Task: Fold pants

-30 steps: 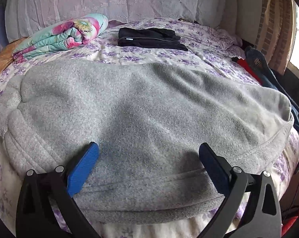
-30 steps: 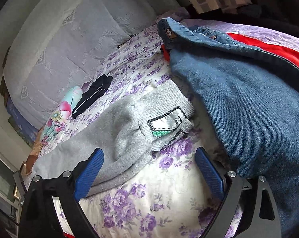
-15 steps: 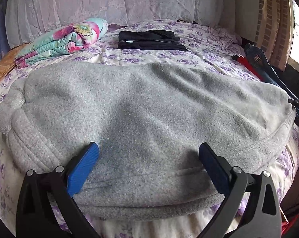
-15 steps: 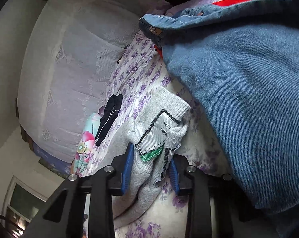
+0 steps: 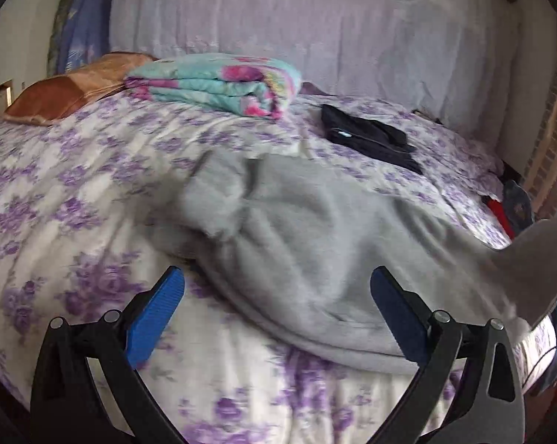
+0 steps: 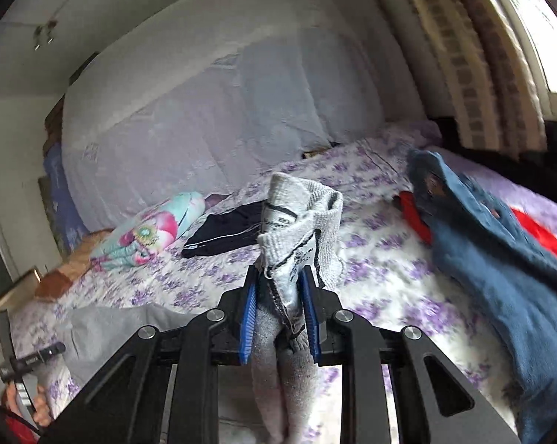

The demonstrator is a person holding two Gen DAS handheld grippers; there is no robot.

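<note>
Purple-flowered bedding covers the bed on which the work goes on, with a pale quilted headboard behind. On it lie the grey pants, their long axis running from a rumpled end near the middle of the bed across to the right of the left wrist view, where the cloth rises off the bedding toward the frame edge. That raised end is the waistband, its label showing; it sits between the blue pads of the right gripper, whose jaws are closing on it, pads pressing the bunched fabric. The left gripper hangs spread wide and empty just above the near edge of the pants, the cloth lying ahead of it and slightly to its right, nothing touching its pads. So the right hand is the one joined to the garment, and the free end lies closer to the left hand; my judgement is that the fold turns on carrying the waistband along that axis toward the far end. Farther out lie a folded floral blanket, a black garment, and blue jeans over something red at the right.
</note>
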